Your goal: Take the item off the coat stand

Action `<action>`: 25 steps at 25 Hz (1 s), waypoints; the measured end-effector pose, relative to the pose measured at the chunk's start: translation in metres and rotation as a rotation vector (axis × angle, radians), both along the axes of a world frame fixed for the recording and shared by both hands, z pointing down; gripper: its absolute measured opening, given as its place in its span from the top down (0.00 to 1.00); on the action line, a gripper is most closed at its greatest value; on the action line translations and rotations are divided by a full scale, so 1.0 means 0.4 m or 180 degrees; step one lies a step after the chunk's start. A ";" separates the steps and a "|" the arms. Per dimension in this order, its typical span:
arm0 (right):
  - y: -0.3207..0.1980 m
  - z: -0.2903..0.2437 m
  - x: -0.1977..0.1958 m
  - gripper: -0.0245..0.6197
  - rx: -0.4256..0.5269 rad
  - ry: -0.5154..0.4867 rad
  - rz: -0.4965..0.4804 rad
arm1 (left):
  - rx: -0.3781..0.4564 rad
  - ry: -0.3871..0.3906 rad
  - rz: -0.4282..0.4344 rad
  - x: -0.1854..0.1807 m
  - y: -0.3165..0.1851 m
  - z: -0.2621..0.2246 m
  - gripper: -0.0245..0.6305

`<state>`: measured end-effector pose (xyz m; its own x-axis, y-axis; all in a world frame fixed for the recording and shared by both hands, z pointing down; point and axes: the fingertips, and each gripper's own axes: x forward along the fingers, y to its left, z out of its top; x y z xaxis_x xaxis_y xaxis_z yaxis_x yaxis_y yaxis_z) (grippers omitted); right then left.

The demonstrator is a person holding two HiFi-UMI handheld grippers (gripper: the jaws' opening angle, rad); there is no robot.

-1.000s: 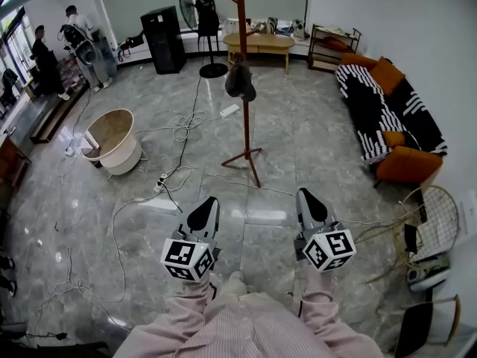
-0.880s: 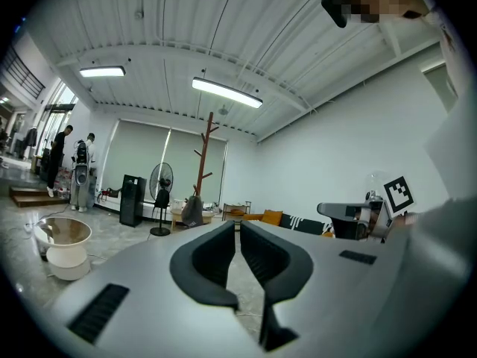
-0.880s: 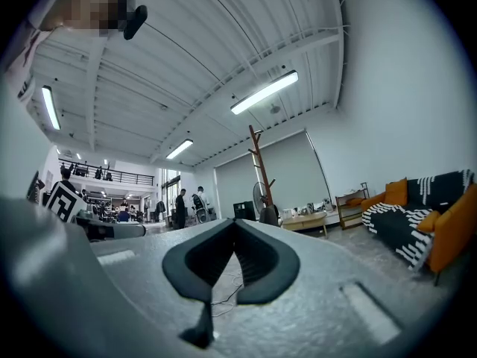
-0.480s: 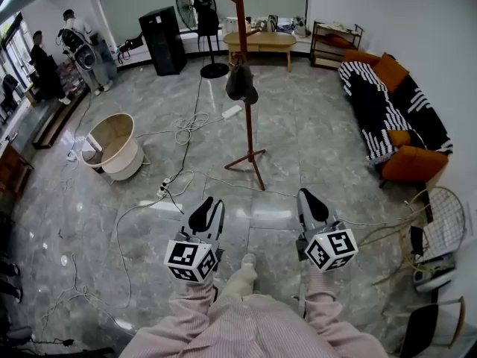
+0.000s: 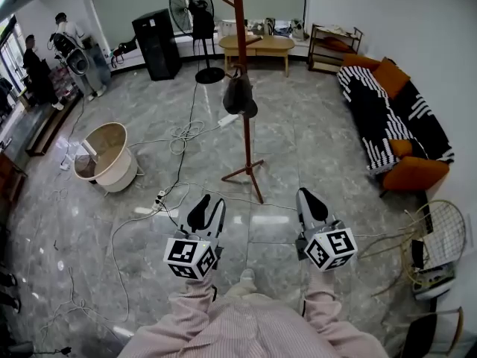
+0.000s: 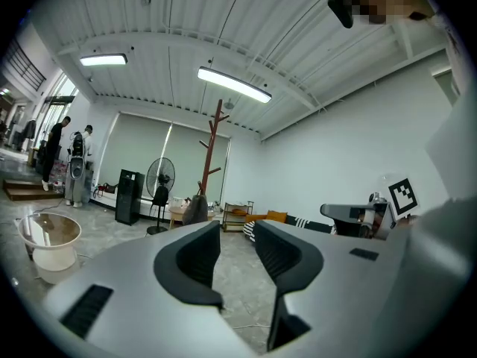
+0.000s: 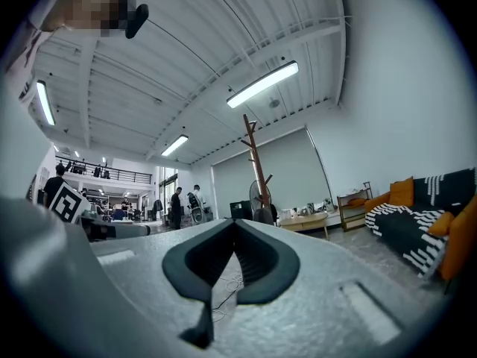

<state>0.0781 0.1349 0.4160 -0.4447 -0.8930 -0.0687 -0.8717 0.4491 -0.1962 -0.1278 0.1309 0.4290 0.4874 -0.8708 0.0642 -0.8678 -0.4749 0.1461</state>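
Near the middle of the grey stone floor stands the coat stand (image 5: 246,144), a reddish wooden pole on spread feet. A dark item (image 5: 239,97), a bag or a hat, hangs partway up the pole on the side toward the fan (image 5: 186,6); I cannot tell which it is. Nothing is touching it.

Both grippers are held low, well short of the coat stand's feet and close to the person's striped sleeves. The left gripper (image 5: 207,207) points roughly at the stand. In the left gripper view its jaws are opening, with a clear gap between the dark pads (image 6: 195,253) and only bare floor showing through. The right gripper (image 5: 311,200) sits level with it on the other side of the stand's line. Its jaws are pressed together at the tips and have hold of nothing. In the right gripper view the stand rises straight beyond those closed tips.

Behind the coat stand are a wooden worktop (image 5: 257,45) with small things on it, the fan and a black cabinet (image 5: 156,43). To the stand's left lies a pale round tub (image 5: 104,155), with loose cables (image 5: 186,133) trailing between the two. To the stand's right is a sofa (image 5: 387,118) with a black-and-white striped throw and orange cushions. Two people (image 5: 33,69) stand far off beyond the tub.
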 end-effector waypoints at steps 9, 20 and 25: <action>-0.194 -0.011 -0.004 0.95 0.0029 0.0004 0.0079 | -0.0009 0.0022 0.0065 -0.008 -0.214 -0.005 0.71; -0.329 0.010 -0.017 0.95 -0.0017 0.0018 0.0151 | -0.0055 0.0010 0.0163 -0.013 -0.379 0.013 0.63; -0.373 0.025 -0.024 0.95 -0.0084 0.0029 0.0133 | -0.0135 0.0022 0.0143 -0.022 -0.419 0.032 0.63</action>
<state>0.0685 -0.0144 0.4261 -0.4075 -0.9123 -0.0410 -0.8914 0.4071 -0.1994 -0.1368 -0.0367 0.4419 0.5265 -0.8446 0.0971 -0.8446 -0.5067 0.1729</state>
